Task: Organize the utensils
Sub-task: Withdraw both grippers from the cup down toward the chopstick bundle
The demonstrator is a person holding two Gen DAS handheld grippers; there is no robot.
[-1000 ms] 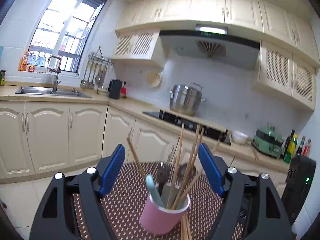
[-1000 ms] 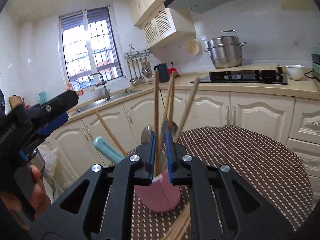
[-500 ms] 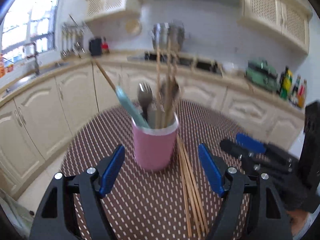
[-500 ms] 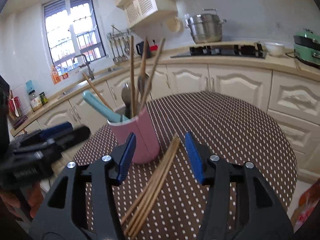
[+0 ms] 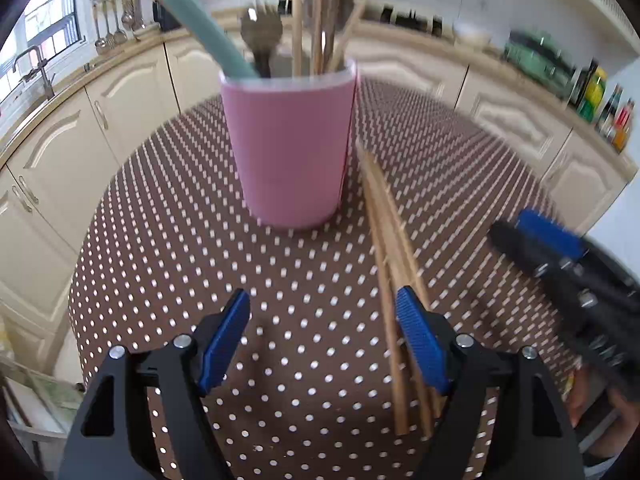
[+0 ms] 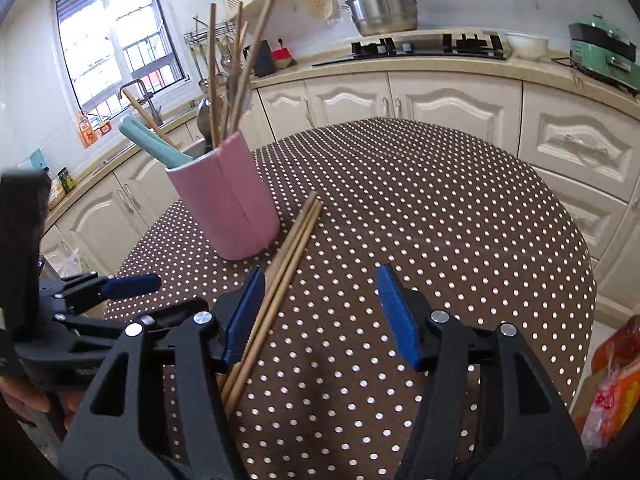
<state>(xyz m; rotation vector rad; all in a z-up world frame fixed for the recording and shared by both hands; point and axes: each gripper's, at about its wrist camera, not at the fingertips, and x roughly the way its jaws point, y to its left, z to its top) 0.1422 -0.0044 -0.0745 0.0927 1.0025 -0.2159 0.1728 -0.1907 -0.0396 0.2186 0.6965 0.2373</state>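
1. The round table [image 6: 460, 208], in a brown cloth dotted white, fills the lower part of both wrist views, with kitchen cabinets around it.
2. The pink cup [image 5: 288, 148] stands upright on the cloth at about 12 o'clock from the left gripper [image 5: 322, 340] and at about 11 o'clock from the right gripper [image 6: 320, 316]. It holds several upright wooden chopsticks, a teal-handled utensil [image 5: 204, 28] leaning toward 10 o'clock, and a metal fork [image 5: 261, 40].
3. Both grippers are released and hold nothing; their blue pads stand well apart.
4. The loose chopsticks [image 6: 280, 276] lie flat on the cloth in a tight bundle just beside the cup, and whether their far tips touch it I cannot tell. In the right wrist view the long axis runs from 1 o'clock down to 7 o'clock, passing just beside the inner face of the left-hand pad. In the left wrist view the bundle runs from about 12 to 6 o'clock past the right-hand pad.
5. Judgement: the bundle lies between the two grippers, near both. Neither gap is centred over it, so a sideways shift toward the sticks looks necessary, with the jaws closing across the long axis.
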